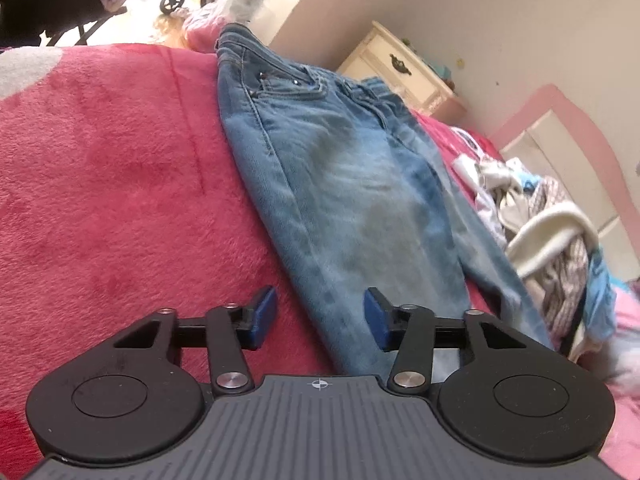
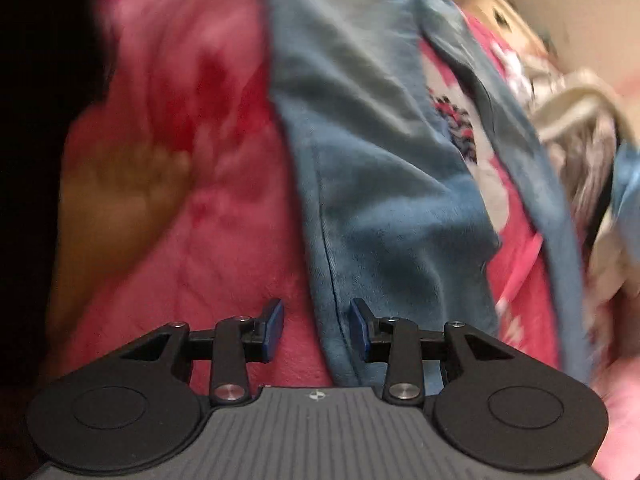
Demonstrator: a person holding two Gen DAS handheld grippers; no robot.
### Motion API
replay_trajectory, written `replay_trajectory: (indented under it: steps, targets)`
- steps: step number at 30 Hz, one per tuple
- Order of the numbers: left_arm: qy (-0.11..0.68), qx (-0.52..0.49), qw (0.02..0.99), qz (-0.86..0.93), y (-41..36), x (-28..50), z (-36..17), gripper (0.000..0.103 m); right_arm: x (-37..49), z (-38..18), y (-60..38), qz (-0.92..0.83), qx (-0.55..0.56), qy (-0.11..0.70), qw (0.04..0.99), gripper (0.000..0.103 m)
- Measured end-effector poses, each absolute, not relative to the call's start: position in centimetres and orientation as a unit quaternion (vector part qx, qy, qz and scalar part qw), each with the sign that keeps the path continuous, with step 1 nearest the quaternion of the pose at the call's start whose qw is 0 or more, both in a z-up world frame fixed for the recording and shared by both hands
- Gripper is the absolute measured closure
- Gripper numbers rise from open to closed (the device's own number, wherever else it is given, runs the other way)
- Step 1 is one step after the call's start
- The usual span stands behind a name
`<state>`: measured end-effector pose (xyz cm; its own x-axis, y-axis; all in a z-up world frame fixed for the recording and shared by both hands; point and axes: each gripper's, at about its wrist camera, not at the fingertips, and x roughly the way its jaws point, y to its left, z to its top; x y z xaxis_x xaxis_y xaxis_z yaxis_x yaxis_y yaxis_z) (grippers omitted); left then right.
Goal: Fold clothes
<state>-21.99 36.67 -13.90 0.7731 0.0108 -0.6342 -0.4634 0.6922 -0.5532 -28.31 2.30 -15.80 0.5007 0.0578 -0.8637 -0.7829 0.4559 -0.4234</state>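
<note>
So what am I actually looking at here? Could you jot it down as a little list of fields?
setting: a bed covered with a pink blanket
garment being folded: jeans, lying lengthwise on the blanket, waistband at the far end
left gripper: open, holding nothing, at the near end of the jeans
right gripper: open, holding nothing, also over the jeans; this view is blurred
other laundry: a pile of clothes to the right of the jeans
background: a cream dresser by the wall

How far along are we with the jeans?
Done: the jeans lie lengthwise on the pink blanket, legs apparently stacked. In hand: nothing; left gripper and right gripper are open at the near end. Left: crosswise folds, then the clothes pile.
</note>
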Motion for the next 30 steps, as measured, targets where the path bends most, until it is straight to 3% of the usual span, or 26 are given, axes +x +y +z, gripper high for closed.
replay_trajectory:
  steps: [7, 10, 11, 15, 19, 23, 26, 28, 30]
  targets:
    - [0.328, -0.33, 0.868, 0.171, 35.6, -20.6, -14.1, 0.082, -28.3, -15.5, 2.4, 0.244, -0.472, 0.391, 0.751, 0.065]
    - [0.334, -0.303, 0.873, 0.183, 34.9, -20.0, -14.0, 0.089, -27.8, -16.6, 2.2, 0.248, -0.465, 0.402, 0.748, 0.082]
    - [0.336, -0.296, 0.875, 0.186, 34.7, -19.9, -14.0, 0.093, -27.7, -16.3, 2.1, 0.246, -0.462, 0.404, 0.75, 0.097]
    - [0.339, -0.27, 0.882, 0.186, 34.6, -19.7, -13.6, 0.102, -26.9, -14.2, 1.4, 0.24, -0.419, 0.428, 0.764, 0.101]
    - [0.338, -0.219, 0.895, 0.192, 33.8, -20.2, -12.2, 0.102, -26.0, -12.7, 0.9, 0.243, -0.372, 0.455, 0.772, 0.101]
    - [0.346, -0.203, 0.894, 0.198, 33.5, -20.2, -13.0, 0.1, -25.4, -15.3, 0.6, 0.239, -0.345, 0.475, 0.774, 0.095]
    - [0.339, -0.217, 0.895, 0.191, 33.9, -20.6, -13.5, 0.094, -25.4, -14.7, 0.5, 0.237, -0.358, 0.471, 0.771, 0.09]
    - [0.333, -0.232, 0.895, 0.184, 34.6, -21.1, -13.4, 0.088, -25.6, -14.5, 0.3, 0.232, -0.366, 0.471, 0.768, 0.082]
    - [0.329, -0.252, 0.892, 0.183, 35.4, -21.3, -13.3, 0.079, -26.0, -14.8, 0.2, 0.229, -0.373, 0.469, 0.767, 0.08]
